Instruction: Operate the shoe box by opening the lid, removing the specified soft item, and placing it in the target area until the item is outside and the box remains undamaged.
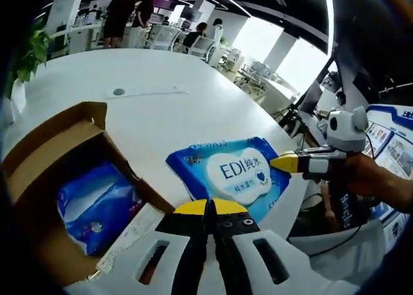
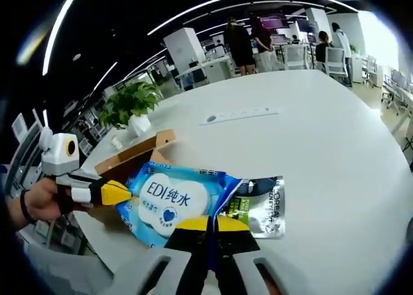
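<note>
Left gripper view, then right gripper view: wipes pack out of the shoe box, being set on the table.
Left gripper view: left gripper at lower centre, jaws clenched, apparently on nothing; open shoe box at left with a blue pouch inside; wipes pack flat on the white table; right gripper touches its right edge.
Right gripper view: right gripper clenched on the wipes pack; silver sachet beside it; lower gently, release once flat, well apart from the box.

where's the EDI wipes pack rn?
Out of the box: the EDI wipes pack lies on the white table, right of the open shoe box, with the right gripper at its edge.
</note>
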A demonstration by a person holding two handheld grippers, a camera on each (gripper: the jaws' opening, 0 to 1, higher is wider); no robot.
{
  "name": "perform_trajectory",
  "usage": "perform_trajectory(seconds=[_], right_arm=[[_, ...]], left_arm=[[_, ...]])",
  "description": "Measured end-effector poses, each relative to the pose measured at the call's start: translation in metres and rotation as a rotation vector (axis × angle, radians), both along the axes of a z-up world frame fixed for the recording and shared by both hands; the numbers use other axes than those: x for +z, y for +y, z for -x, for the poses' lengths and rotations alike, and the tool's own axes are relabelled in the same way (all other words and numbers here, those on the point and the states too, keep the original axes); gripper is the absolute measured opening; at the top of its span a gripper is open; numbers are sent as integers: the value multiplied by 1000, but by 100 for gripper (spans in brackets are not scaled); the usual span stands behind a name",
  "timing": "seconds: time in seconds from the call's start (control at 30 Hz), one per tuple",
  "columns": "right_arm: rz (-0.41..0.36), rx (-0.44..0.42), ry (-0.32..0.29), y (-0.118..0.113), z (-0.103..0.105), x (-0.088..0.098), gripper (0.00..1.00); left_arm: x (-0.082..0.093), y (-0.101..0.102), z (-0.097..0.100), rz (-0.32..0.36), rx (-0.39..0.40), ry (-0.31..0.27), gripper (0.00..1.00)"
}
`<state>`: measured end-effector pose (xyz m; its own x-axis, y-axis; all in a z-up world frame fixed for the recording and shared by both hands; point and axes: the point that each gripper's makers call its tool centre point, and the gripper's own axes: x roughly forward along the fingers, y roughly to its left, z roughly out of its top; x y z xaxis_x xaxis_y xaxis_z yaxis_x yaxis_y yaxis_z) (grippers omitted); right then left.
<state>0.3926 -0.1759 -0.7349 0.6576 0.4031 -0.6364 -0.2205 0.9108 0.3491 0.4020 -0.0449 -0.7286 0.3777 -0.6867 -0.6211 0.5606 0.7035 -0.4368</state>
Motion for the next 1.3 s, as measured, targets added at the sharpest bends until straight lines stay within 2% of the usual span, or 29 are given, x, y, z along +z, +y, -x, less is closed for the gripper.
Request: perform_trajectory(seconds=[0.5,0.9,1.3], right_arm=[[6,-16,18,-35,3,-9,0],[7,-11,28,-46,-7,-15,0],[22,-1,48,-51,-24,-32,0]], left_arm=[[-10,-35,5,4,-19,20,0],[-16,-45,-2,-3,-6,23,0],[-33,-51,-14,-35,21,22,0]])
